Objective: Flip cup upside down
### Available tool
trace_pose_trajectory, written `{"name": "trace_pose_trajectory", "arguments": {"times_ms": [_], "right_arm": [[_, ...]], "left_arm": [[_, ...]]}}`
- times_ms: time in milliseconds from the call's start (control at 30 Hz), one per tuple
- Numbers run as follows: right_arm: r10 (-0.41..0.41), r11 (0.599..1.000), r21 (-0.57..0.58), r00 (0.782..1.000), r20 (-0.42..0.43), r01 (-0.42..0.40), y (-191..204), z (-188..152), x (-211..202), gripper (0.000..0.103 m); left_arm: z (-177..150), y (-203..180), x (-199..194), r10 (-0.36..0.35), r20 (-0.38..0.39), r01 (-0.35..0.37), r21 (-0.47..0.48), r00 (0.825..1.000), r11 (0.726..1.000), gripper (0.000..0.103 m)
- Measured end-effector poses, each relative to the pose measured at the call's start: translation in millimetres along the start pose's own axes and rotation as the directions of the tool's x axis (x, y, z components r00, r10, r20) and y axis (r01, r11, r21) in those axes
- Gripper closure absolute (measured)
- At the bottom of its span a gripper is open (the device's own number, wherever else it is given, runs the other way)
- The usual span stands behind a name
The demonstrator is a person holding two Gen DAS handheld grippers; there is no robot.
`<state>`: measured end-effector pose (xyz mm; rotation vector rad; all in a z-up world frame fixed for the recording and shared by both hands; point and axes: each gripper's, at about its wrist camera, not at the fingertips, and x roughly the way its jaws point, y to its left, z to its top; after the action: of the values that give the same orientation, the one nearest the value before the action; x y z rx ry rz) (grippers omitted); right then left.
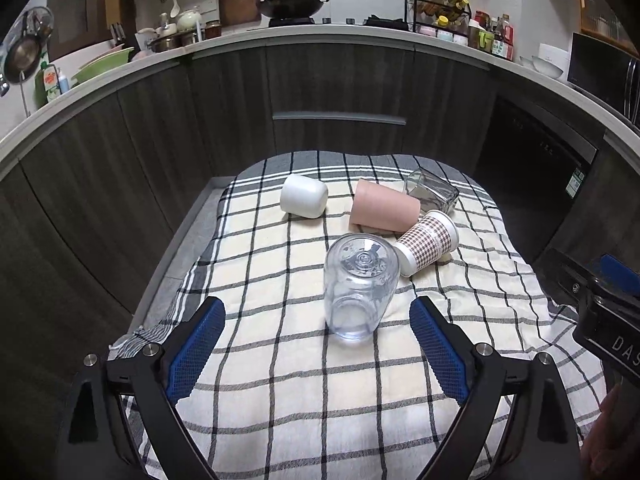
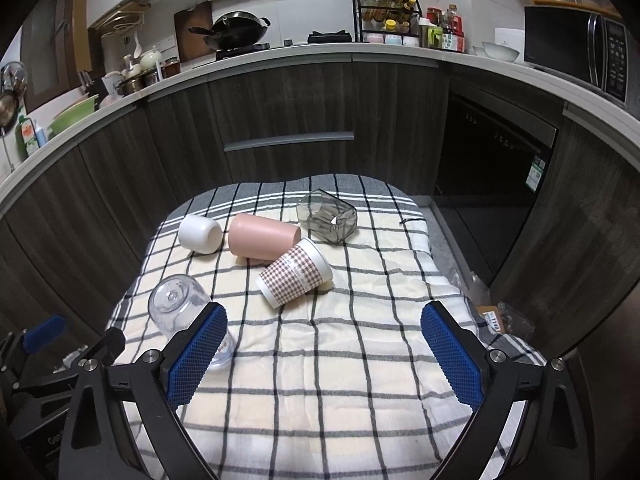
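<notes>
A clear plastic cup (image 1: 358, 288) stands mouth down on the checked cloth (image 1: 280, 360), just ahead of my left gripper (image 1: 318, 316), which is open and empty with a blue pad on each side of it. It also shows in the right wrist view (image 2: 180, 308), partly behind the left pad. My right gripper (image 2: 324, 320) is open and empty over the cloth (image 2: 320, 360). Beyond lie a checked paper cup (image 1: 426, 242) (image 2: 294, 274), a pink cup (image 1: 382, 208) (image 2: 262, 240), a white cup (image 1: 304, 196) (image 2: 200, 234) and a smoky square glass (image 1: 432, 190) (image 2: 328, 214), all on their sides.
Dark cabinet fronts (image 1: 340, 92) and a dishwasher (image 2: 492, 160) stand close behind the table. The cloth hangs over the table's edges. The other gripper shows at the right edge of the left wrist view (image 1: 608, 312) and at the left edge of the right wrist view (image 2: 40, 344).
</notes>
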<state>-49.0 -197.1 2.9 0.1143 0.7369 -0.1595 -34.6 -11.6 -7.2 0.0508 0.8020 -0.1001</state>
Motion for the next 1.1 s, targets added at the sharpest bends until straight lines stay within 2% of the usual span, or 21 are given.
{"name": "trace_pose_trajectory", "arguments": {"times_ms": [333, 1100], "right_arm": [[-0.037, 0.999, -0.025, 0.999, 0.035, 0.038, 1.9, -4.9, -17.2, 0.005], [-0.039, 0.999, -0.021, 0.998, 0.046, 0.040, 2.5, -6.4, -19.7, 0.005]], "left_arm": [[-9.2, 3.2, -7.2, 0.023, -0.013, -0.023, 0.001, 1.000, 1.000, 0.008], [-9.9, 4.5, -8.8, 0.016, -0.006, -0.016, -0.006, 1.000, 1.000, 0.008]]}}
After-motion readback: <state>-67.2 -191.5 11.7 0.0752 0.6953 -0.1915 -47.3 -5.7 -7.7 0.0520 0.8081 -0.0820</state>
